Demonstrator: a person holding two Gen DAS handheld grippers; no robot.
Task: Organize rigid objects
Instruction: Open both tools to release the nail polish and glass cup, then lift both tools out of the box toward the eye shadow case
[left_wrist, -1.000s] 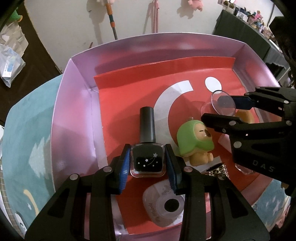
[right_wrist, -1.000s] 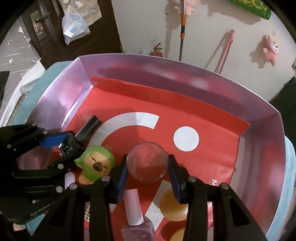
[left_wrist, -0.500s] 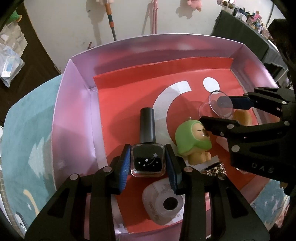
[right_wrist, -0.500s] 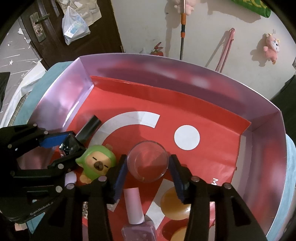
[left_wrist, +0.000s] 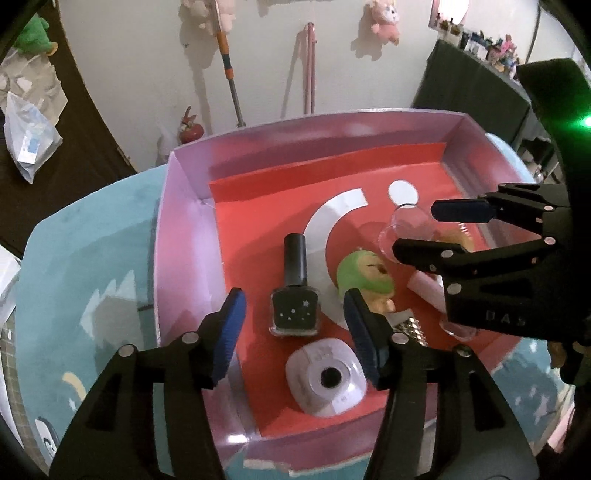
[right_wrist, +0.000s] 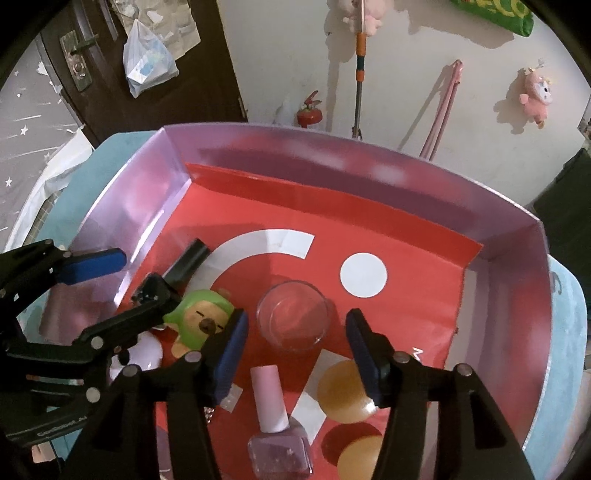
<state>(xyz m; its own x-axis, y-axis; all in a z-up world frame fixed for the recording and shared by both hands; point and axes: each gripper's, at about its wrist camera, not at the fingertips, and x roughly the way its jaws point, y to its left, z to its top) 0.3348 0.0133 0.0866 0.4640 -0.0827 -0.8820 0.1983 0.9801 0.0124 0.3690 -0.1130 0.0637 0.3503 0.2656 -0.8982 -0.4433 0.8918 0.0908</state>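
A black nail polish bottle lies flat on the red liner of the purple box. My left gripper hovers above it, jaws opening, pads clear of the bottle on both sides. A small clear glass cup stands on the liner. My right gripper straddles it with jaws opening and a gap at each pad. In the left wrist view the right gripper shows around the cup. In the right wrist view the left gripper shows over the black bottle.
A green-hooded toy figure sits between the two bottles' area. A white rounded case, a pink-capped lilac polish bottle, two amber discs and a studded piece lie at the box's near side. A teal mat surrounds the box.
Both grippers have let go: the left released the black bottle and rose away from it, the right spread its jaws off the glass cup, which now stands free.
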